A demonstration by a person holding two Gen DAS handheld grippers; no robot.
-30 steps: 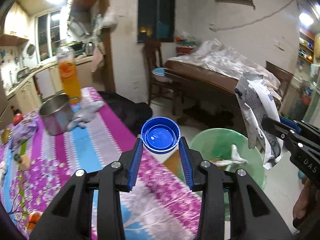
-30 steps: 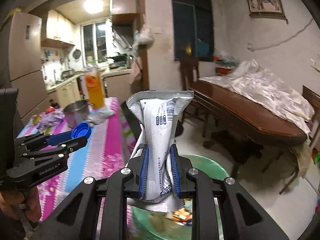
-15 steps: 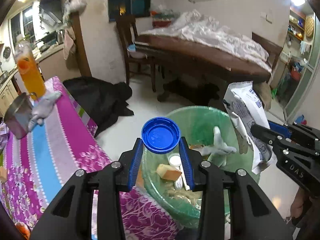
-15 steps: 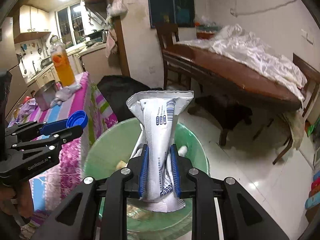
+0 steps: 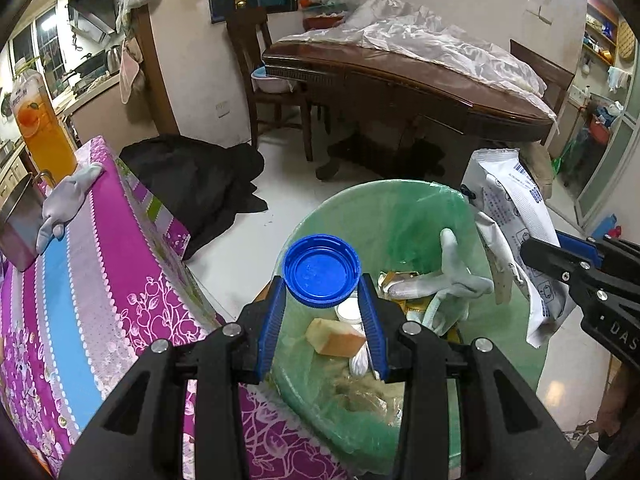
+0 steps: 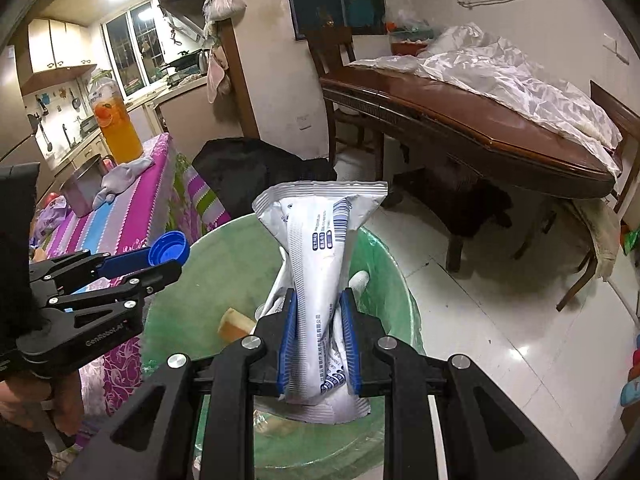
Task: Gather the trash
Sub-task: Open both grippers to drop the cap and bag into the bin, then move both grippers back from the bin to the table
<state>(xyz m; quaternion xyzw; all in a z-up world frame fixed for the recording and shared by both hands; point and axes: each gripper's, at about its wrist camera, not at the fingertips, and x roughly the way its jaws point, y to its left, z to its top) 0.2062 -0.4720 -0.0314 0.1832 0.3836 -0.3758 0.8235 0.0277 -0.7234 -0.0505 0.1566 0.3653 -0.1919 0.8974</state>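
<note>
My left gripper (image 5: 322, 292) is shut on a blue bottle cap (image 5: 321, 270) and holds it above the near rim of a green-lined trash bin (image 5: 340, 208). The bin holds a grey glove (image 5: 452, 276), a yellowish chunk (image 5: 336, 338) and other scraps. My right gripper (image 6: 318, 300) is shut on a crumpled white wrapper (image 6: 320, 248) and holds it over the bin (image 6: 384, 264). The wrapper also shows at the right of the left wrist view (image 5: 516, 224). The left gripper with the cap (image 6: 170, 248) shows at the left of the right wrist view.
A table with a purple flowered cloth (image 5: 100, 272) stands left of the bin, with an orange drink bottle (image 5: 42, 128), a metal pot (image 5: 18, 224) and a grey glove (image 5: 66, 200). A dark wooden table (image 5: 420, 92), a chair (image 5: 264, 64) and black cloth on the floor (image 5: 200, 184) lie beyond.
Both grippers moved from over the table toward the bin and tilted down over it. The cap and the wrapper stay gripped.
</note>
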